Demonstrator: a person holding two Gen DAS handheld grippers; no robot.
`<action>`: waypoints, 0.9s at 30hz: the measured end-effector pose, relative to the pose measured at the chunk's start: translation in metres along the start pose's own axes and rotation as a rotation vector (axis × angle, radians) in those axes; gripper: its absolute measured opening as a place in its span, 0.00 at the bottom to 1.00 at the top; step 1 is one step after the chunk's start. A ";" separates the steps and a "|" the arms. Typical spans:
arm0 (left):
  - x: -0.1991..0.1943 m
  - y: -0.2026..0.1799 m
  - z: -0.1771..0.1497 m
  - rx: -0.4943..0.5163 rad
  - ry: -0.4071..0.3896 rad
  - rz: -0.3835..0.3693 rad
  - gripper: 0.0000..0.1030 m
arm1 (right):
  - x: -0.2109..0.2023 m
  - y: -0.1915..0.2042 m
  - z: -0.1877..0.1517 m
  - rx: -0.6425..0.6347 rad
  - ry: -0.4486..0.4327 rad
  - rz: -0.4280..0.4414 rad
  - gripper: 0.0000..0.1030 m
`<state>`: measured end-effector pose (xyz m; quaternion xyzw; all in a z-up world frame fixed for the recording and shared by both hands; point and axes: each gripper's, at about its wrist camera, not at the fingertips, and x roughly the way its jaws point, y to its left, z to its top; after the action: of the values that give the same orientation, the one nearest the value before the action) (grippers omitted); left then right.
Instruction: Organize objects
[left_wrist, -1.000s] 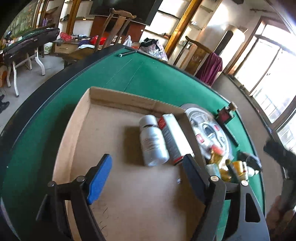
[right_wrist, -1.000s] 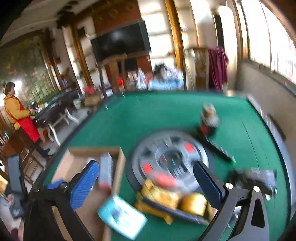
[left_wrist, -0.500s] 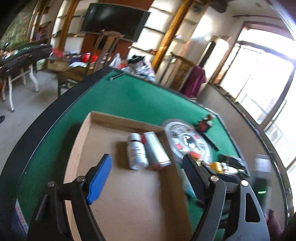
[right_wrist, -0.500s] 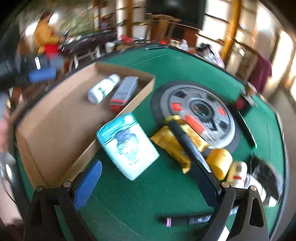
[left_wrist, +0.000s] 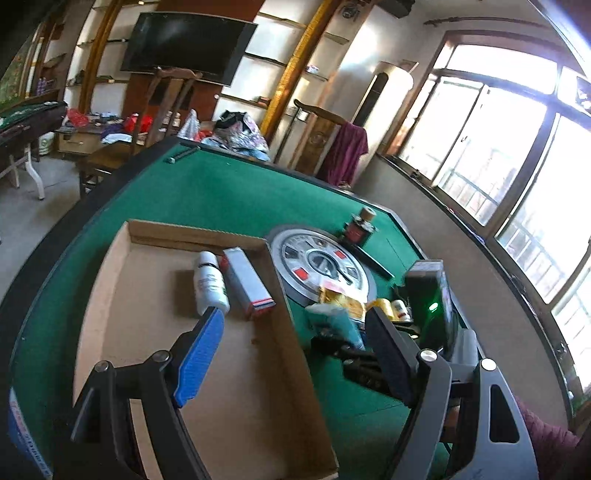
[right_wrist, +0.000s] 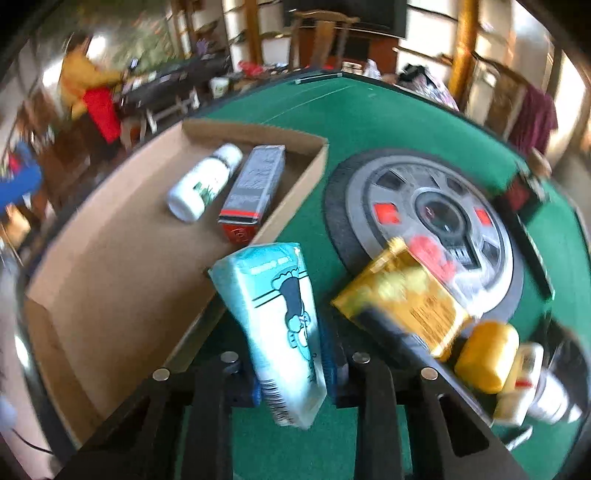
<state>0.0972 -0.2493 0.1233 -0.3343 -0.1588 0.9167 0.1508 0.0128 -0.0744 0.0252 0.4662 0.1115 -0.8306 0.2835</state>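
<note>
A shallow cardboard tray (left_wrist: 110, 280) (right_wrist: 110, 288) lies on the green table and holds a white bottle (left_wrist: 208, 282) (right_wrist: 201, 182) and a grey box with a red end (left_wrist: 247, 282) (right_wrist: 255, 188). My right gripper (right_wrist: 291, 373) is shut on a light-blue tissue pack (right_wrist: 280, 317), lifted just right of the tray's wall; the pack also shows in the left wrist view (left_wrist: 334, 321). My left gripper (left_wrist: 291, 354) is open and empty above the tray's near right part.
A round grey weight plate (right_wrist: 436, 214) (left_wrist: 317, 262) lies right of the tray. On and beside it lie a yellow packet (right_wrist: 406, 295), a yellow tub (right_wrist: 487, 356) and small bottles (right_wrist: 528, 387). A dark red box (left_wrist: 356, 230) stands behind the plate.
My right gripper has closed on the tissue pack and lifted it off the table. My left gripper has drawn back and up over the tray, still open.
</note>
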 end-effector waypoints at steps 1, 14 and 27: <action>0.003 -0.002 0.000 0.007 0.006 0.000 0.76 | -0.004 -0.006 -0.003 0.031 -0.006 0.020 0.22; 0.010 -0.040 -0.012 0.023 0.048 -0.035 0.76 | -0.099 -0.086 -0.070 0.445 -0.206 0.383 0.17; 0.116 -0.125 -0.054 0.302 0.243 0.092 0.76 | -0.115 -0.182 -0.135 0.674 -0.331 0.341 0.21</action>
<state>0.0694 -0.0812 0.0673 -0.4230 0.0150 0.8889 0.1753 0.0508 0.1763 0.0342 0.4050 -0.2926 -0.8255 0.2624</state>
